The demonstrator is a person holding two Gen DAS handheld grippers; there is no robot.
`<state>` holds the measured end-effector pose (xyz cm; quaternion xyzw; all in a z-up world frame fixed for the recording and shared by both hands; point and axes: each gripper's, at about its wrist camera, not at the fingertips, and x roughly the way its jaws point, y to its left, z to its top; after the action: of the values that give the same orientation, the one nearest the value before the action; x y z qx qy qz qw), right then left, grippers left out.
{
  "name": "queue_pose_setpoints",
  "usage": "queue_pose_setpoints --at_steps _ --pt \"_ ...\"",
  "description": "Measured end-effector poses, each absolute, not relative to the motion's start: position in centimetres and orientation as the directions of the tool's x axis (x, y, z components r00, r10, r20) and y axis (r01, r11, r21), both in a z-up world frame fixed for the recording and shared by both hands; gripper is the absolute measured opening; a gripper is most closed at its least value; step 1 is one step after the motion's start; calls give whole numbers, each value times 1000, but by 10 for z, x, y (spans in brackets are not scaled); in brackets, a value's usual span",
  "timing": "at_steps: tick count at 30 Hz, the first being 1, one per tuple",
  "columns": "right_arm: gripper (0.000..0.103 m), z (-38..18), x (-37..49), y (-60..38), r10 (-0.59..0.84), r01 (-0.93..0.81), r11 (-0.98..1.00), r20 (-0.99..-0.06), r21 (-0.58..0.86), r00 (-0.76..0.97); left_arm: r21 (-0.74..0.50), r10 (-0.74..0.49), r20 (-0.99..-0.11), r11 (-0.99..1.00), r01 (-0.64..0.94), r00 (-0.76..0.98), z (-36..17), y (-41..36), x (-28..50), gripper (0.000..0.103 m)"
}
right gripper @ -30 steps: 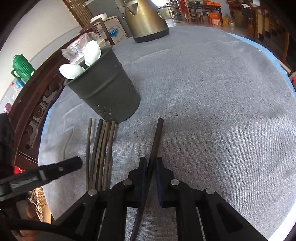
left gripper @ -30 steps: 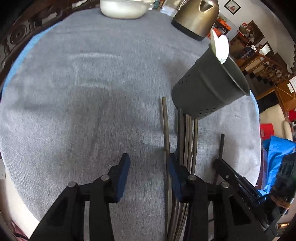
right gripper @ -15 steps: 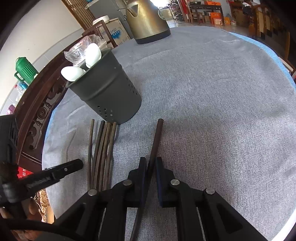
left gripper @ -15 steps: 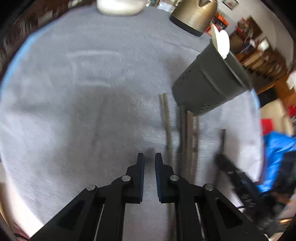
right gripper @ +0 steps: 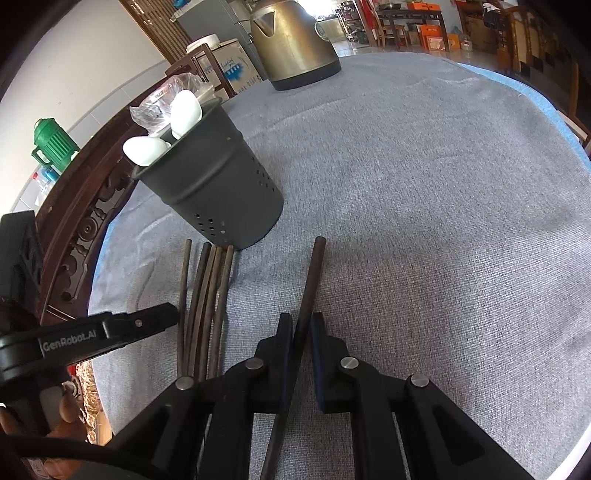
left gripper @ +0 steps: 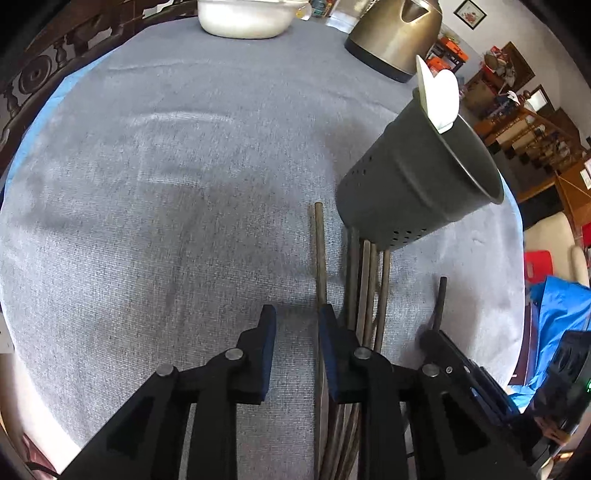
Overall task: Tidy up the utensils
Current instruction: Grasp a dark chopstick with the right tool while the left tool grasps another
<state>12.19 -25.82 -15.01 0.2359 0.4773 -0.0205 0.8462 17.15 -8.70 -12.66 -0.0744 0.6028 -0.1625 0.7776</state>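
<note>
A dark grey perforated utensil holder stands on the grey cloth with white spoons in it. Several dark chopsticks lie side by side in front of it. My left gripper is open and empty, low over the cloth; one chopstick lies along the inner side of its right finger. My right gripper is shut on a single dark chopstick, which points toward the holder's right side.
A brass kettle stands at the table's far side and a white bowl at the far edge. A carved wooden chair back runs along the table. A blue bag lies off the table's right edge.
My left gripper shut about half a second ago and has opened again, staying left of the chopstick bundle. My right gripper has kept its grip on the single chopstick, nearly still.
</note>
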Motion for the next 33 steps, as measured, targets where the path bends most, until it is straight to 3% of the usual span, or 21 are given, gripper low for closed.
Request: queue_pose_setpoints --at_steps 8,11,15,19,25,30,33 --pt "12 -151 124 -257 189 252 890 -812 379 552 -355 -377 -906 925 137 194 -126 -86 171 25" --pt "12 -151 124 -257 190 252 890 -812 379 552 -316 -349 -915 931 181 201 -123 -88 169 25" --pt "12 -151 125 -258 189 252 891 -813 378 551 -199 -262 -936 944 263 236 -118 -104 165 9" --pt "12 -151 124 -259 196 252 888 -811 386 551 -199 -280 -934 924 326 224 -115 -97 160 6" --pt "12 -148 126 -256 192 252 899 -839 358 508 -190 -298 -943 849 492 150 -111 -84 140 6" --pt "13 -145 131 -253 196 248 911 -874 330 444 -274 -347 -934 846 458 81 -111 -62 152 6" --pt "13 -146 135 -258 215 273 895 -878 352 428 -274 -346 -934 859 433 96 -109 -60 167 11"
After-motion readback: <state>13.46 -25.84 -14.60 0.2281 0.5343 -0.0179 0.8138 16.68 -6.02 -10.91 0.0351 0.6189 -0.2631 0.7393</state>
